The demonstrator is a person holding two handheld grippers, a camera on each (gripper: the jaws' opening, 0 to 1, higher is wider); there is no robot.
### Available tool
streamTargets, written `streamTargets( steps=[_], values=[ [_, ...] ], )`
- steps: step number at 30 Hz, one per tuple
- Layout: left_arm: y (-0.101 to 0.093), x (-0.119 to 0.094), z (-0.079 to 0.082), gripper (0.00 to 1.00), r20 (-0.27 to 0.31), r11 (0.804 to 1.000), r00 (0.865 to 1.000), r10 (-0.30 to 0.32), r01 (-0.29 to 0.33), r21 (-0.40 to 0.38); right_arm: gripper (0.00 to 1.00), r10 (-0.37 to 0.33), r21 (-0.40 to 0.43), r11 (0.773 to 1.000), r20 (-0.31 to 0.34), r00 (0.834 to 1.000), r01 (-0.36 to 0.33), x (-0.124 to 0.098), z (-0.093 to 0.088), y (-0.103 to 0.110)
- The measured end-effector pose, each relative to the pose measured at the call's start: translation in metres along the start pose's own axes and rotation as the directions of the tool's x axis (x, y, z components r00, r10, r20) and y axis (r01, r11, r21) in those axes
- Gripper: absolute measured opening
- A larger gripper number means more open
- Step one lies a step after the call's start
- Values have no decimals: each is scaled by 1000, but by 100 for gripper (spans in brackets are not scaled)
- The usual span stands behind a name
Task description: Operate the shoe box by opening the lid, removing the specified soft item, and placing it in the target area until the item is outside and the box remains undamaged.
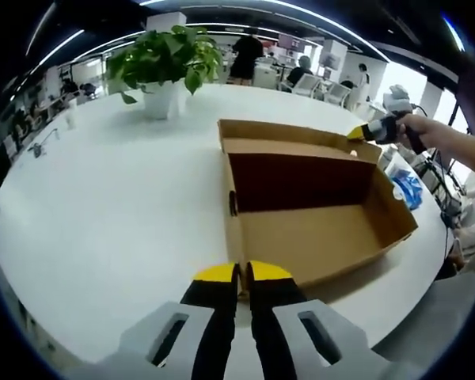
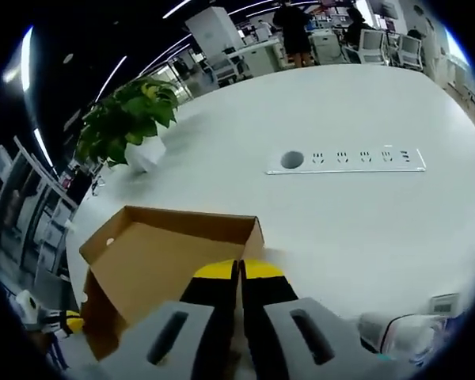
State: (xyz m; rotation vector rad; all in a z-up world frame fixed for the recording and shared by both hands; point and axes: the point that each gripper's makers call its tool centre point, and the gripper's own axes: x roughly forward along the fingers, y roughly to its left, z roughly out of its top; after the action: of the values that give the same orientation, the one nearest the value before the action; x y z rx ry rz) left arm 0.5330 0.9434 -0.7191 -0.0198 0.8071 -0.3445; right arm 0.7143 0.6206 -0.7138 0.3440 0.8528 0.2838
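Observation:
A brown cardboard shoe box (image 1: 317,229) lies open on the white table (image 1: 111,206), its lid (image 1: 297,134) standing up at the far side. The part of its floor that shows is bare cardboard. My left gripper (image 1: 242,274), yellow-tipped, is shut on the box's near corner wall. My right gripper (image 1: 362,133), held by a hand (image 1: 427,131), pinches the lid's far right corner. In the right gripper view the right gripper (image 2: 239,269) is shut on the lid's edge (image 2: 249,229), and the left gripper's yellow tip (image 2: 70,321) shows low at the left.
A potted plant (image 1: 165,59) in a white pot stands at the far side of the table. A blue soft thing (image 1: 404,187) lies just right of the box. A socket strip (image 2: 344,158) is set into the table. People and office chairs (image 1: 313,79) are in the background.

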Motion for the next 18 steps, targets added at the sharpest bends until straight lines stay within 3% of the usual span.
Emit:
streamTargets(
  steps=[18],
  values=[
    [0,0,0,2,7,1000,1000,-5,5,-8,0,35,-55,998,60,998,-31,-27,17,13]
  ],
)
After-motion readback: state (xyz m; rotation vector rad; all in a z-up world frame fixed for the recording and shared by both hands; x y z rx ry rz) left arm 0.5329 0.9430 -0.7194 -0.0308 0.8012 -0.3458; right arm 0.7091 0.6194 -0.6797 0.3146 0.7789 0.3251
